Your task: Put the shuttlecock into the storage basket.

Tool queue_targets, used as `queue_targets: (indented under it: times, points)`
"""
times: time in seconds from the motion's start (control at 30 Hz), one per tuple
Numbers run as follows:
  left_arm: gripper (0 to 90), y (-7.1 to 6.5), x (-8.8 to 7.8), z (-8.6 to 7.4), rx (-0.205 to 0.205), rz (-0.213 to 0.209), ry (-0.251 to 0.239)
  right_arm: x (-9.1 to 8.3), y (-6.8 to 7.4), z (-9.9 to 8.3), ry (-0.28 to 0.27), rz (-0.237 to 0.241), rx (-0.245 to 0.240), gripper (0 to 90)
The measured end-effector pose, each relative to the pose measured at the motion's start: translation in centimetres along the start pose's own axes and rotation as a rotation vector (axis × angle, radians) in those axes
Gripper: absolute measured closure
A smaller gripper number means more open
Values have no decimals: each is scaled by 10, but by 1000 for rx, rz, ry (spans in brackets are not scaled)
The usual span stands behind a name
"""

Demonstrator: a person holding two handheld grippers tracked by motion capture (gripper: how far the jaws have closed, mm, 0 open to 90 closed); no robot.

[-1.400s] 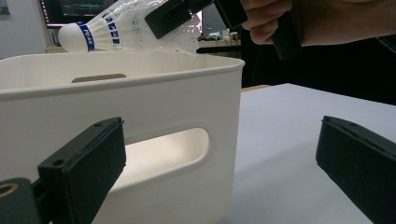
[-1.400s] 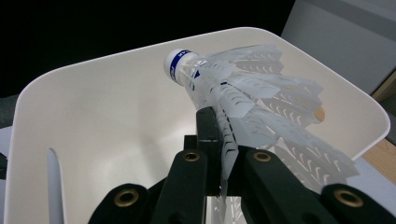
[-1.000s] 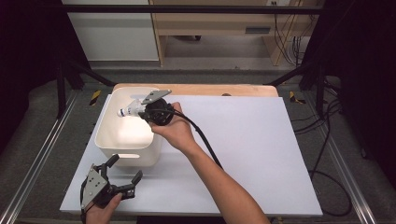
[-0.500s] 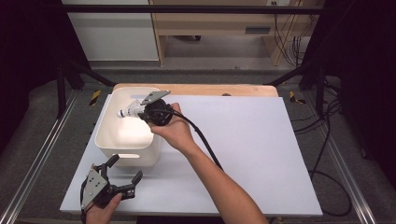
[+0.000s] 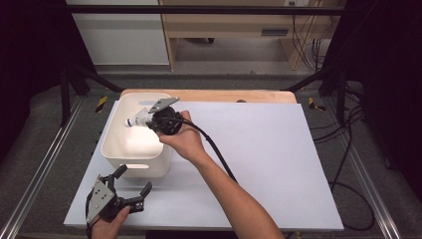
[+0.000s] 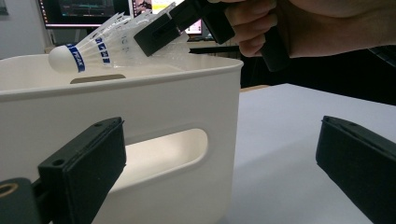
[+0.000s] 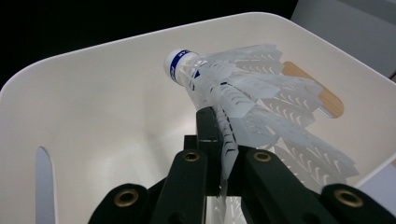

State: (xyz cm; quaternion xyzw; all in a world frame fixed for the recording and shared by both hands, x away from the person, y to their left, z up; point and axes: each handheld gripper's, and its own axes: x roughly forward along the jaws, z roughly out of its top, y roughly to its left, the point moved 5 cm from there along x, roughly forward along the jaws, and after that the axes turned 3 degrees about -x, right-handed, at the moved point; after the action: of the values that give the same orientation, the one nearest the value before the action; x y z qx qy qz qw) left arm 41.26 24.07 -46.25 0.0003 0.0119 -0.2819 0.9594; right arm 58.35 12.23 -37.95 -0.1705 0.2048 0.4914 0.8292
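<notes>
The left gripper is sitting near the front left corner of the white table, just in front of the white tub. Its jaws are standing wide apart with nothing between them. In the left gripper view the tub's near wall with its handle slot is rising just ahead of the left jaw, and bare table is stretching out ahead of the right jaw. The left hand is lying low at the table's front edge, pointing the gripper toward the tub.

The right gripper is hanging over the open top of the tub, above its far half. Its jaws are pinching the feather skirt of a shuttlecock. The shuttlecock is lying sideways in the air, with its round white tip and blue band pointing away from the gripper toward the tub's left wall. The tub floor is sitting open below it. The right hand is wrapping around the gripper, and the forearm is reaching in from the bottom of the high view, slanting up and left. To the right of this arm, most of the table is lying bare out to its edges.

Both hands and the shuttlecock are staying where they were a second ago.
</notes>
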Motion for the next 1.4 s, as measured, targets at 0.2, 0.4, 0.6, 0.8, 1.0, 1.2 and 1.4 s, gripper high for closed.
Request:
queue_targets:
  times: [0.2,0.4,0.6,0.8,1.0,1.2,1.4]
  points:
    - [17,0,0,0,-1,1,-1,2,0,-1,6,0,1,892]
    - [17,0,0,0,0,0,0,2,1,-2,13,-1,-2,892]
    - [17,0,0,0,1,-1,0,3,0,-3,14,2,-6,892]
    - [17,0,0,0,0,0,0,4,1,-4,20,4,-12,892]
    - [17,0,0,0,1,-1,0,3,1,-4,22,4,-14,891]
    - [17,0,0,0,1,-1,0,4,1,-5,27,8,-17,891]
    - [17,0,0,0,1,-1,1,4,2,-4,29,7,-13,891]
